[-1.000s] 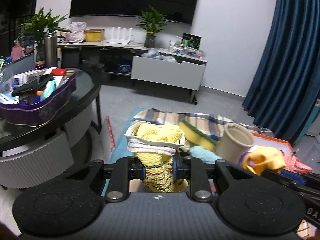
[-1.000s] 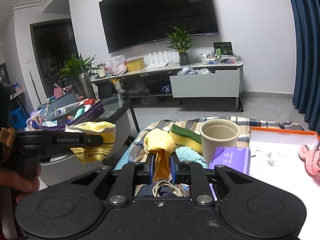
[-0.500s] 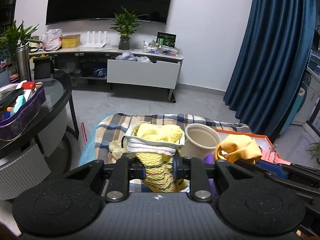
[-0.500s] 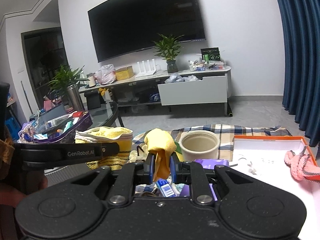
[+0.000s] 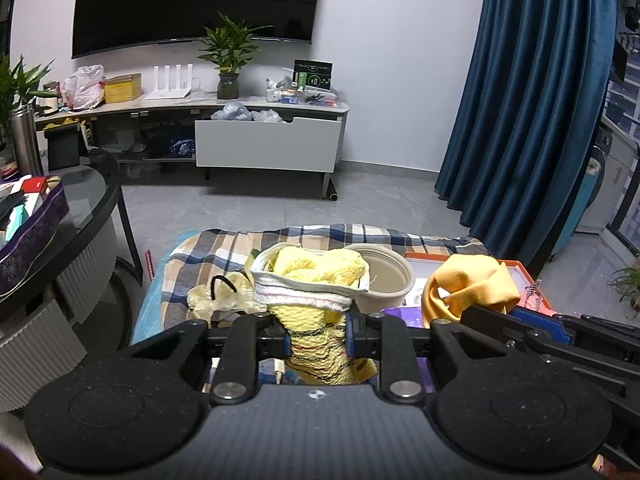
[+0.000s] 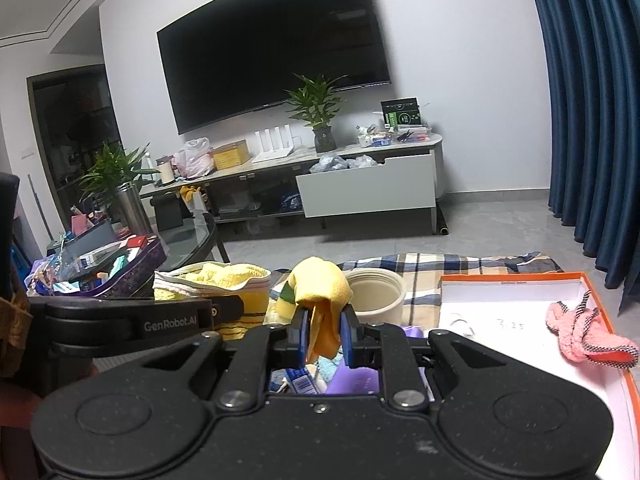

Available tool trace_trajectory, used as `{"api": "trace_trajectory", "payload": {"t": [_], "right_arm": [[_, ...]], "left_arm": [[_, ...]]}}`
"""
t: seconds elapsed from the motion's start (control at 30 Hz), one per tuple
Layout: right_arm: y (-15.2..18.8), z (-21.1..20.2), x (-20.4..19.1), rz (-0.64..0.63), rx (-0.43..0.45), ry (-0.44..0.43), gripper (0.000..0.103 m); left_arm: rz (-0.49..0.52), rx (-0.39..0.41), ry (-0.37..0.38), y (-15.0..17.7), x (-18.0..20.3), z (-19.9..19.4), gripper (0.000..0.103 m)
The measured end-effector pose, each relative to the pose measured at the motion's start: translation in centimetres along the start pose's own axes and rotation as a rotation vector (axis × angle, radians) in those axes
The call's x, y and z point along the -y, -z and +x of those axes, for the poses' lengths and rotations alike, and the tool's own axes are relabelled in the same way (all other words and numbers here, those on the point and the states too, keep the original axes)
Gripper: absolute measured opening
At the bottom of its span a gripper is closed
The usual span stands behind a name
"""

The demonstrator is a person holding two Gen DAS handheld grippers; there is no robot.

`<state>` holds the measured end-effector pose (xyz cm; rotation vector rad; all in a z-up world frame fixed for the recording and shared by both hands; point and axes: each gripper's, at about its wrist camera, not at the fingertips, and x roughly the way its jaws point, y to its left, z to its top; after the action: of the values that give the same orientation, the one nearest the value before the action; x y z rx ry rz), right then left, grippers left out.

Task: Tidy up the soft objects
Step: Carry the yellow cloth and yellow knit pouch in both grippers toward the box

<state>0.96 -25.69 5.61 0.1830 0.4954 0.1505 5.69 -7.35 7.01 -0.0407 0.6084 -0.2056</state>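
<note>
My left gripper (image 5: 318, 338) is shut on a yellow knitted towel with a white striped hem (image 5: 312, 280), held above the plaid cloth (image 5: 208, 256). The towel also shows in the right wrist view (image 6: 224, 280). My right gripper (image 6: 323, 330) is shut on a plain yellow cloth (image 6: 320, 288), which also shows at the right of the left wrist view (image 5: 472, 284). An orange-rimmed white box (image 6: 516, 300) lies to the right with a pink knitted piece (image 6: 580, 332) inside it.
A beige cup (image 6: 376, 292) stands on the plaid cloth beside the box. A purple pack (image 6: 356, 380), a blue tube and a green-yellow sponge (image 6: 282, 300) lie below the grippers. A glass table (image 5: 92, 200) with a purple tray (image 5: 36, 228) stands at left.
Both grippers have swung right with their cloths still held. The cup and the orange box have come nearer the middle of both views.
</note>
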Motion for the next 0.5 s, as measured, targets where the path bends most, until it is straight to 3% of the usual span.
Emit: {"api": "trace_trajectory", "payload": {"t": [0.5], "right_arm": [[-0.7, -0.4, 1.6, 0.022, 0.009, 0.045, 0.021]], "left_arm": [[0.036, 0.001, 0.044, -0.4, 2.3, 0.5, 0.024]]}}
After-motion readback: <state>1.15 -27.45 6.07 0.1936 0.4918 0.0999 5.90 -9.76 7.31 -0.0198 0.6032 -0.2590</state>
